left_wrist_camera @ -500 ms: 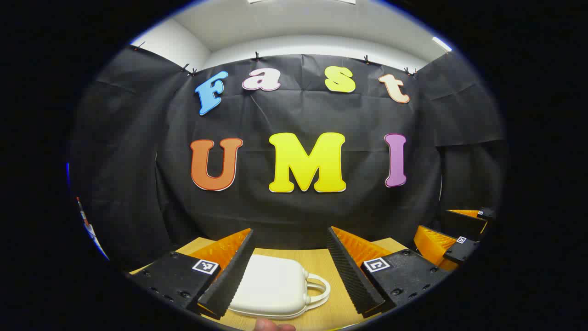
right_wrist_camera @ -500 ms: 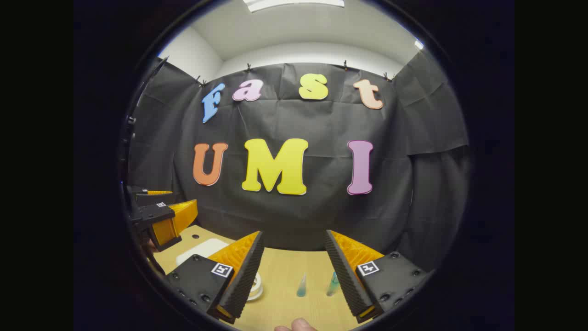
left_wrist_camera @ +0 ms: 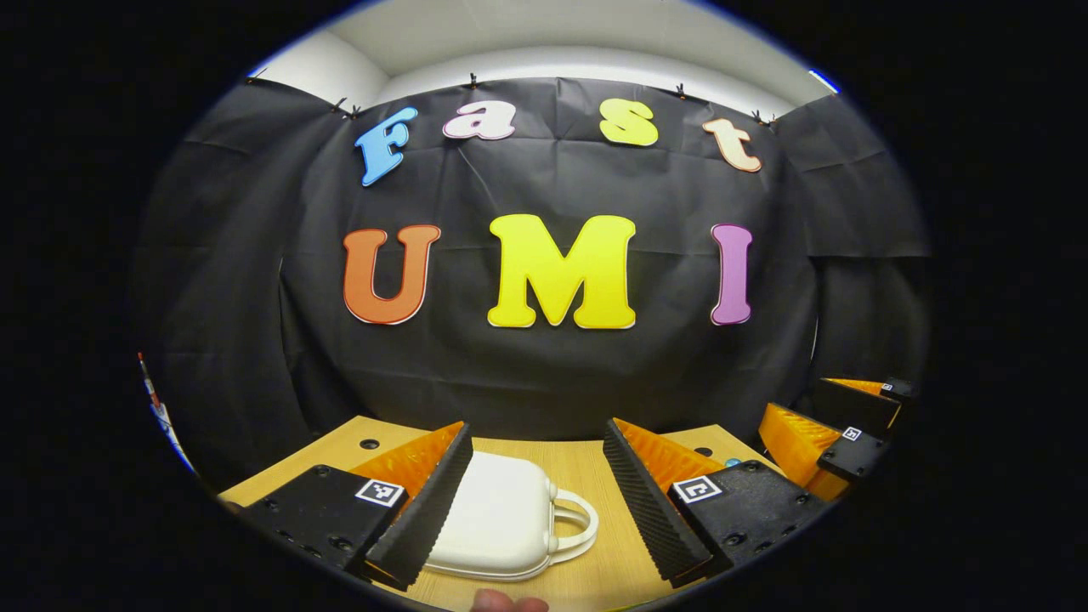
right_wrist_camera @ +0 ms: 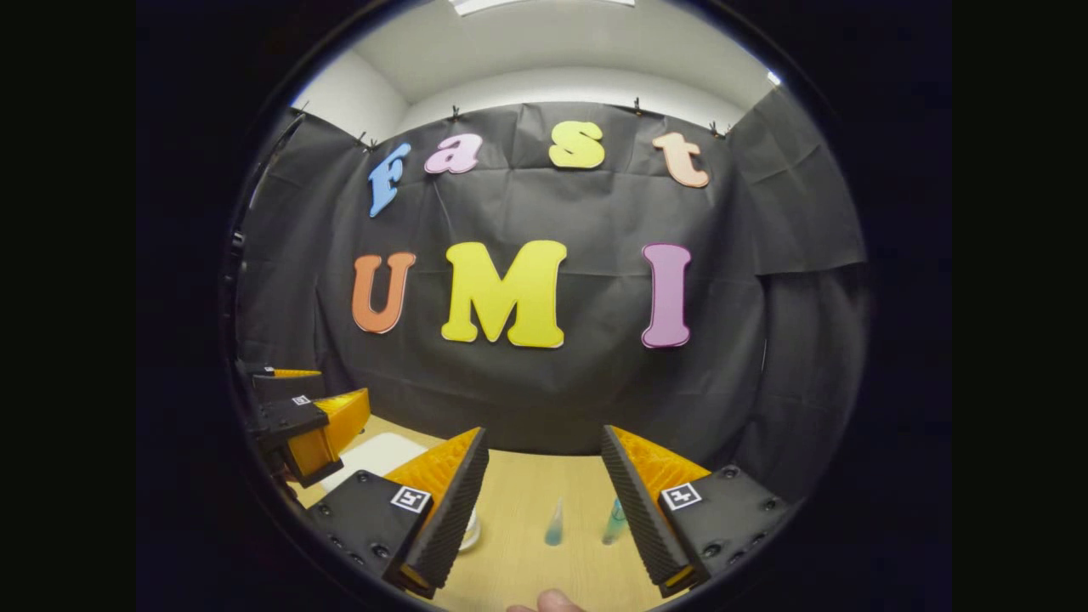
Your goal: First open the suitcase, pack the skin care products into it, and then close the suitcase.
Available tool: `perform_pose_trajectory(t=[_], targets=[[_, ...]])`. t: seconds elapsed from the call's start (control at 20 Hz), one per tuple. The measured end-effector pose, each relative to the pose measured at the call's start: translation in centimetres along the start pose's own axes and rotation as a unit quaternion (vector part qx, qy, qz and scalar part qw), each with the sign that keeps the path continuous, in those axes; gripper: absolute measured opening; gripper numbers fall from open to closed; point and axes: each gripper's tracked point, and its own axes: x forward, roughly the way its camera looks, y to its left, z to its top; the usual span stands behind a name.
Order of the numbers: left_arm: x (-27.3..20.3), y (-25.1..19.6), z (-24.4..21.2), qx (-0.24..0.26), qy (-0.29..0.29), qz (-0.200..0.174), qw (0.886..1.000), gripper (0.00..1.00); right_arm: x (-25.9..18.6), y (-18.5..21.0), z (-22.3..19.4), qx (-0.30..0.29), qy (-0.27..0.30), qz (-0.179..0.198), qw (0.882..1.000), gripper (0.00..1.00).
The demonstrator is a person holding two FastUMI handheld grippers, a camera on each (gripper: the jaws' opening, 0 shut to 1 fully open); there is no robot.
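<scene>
A small white suitcase lies shut on the wooden table, its handle pointing right. My left gripper hangs open above it, the left finger covering the case's left side. In the right gripper view, two slim blue-green tubes stand on the table between the open fingers of my right gripper. A small white jar peeks out beside its left finger. The suitcase shows there at the left, behind the left gripper. The right gripper appears at the right of the left gripper view.
The black cloth wall stands close behind the table's far edge. Small dark holes mark the tabletop near the back. A fingertip shows at the bottom of the left gripper view, another fingertip at the bottom of the right one.
Both cameras have tilted down a little; the wall has slid up in both views and more tabletop shows. Both grippers stay open.
</scene>
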Motion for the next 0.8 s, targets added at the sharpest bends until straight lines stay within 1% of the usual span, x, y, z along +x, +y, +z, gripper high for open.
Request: perform_pose_trajectory(t=[0.1,0.4,0.45,0.5,0.65,0.8], targets=[[0.1,-0.4,-0.3,0.001,0.004,-0.003,1.000,0.98,0.2,0.0,-0.1,0.000,0.001,0.003,1.000,0.80],[0.2,-1.2,-0.4,0.009,0.001,-0.012,1.000,0.98,0.2,-0.7,-0.6,0.003,0.008,0.000,1.000,0.80],[0.3,-1.5,-0.7,0.012,0.005,-0.015,1.000,0.98,0.1,-1.1,-0.7,0.001,0.008,-0.002,1.000,0.78],[0.2,-1.9,-1.2,0.012,0.010,-0.019,1.000,0.98,0.0,-1.5,-0.8,0.000,0.008,-0.005,1.000,0.80],[0.2,-2.6,-2.1,0.008,0.022,-0.026,0.999,0.99,-0.1,-3.3,-1.4,0.000,0.014,-0.019,1.000,0.80],[0.6,-3.5,-3.1,0.024,0.028,-0.034,0.999,0.98,-0.3,-5.1,-1.9,-0.003,0.020,-0.032,0.999,0.80]])
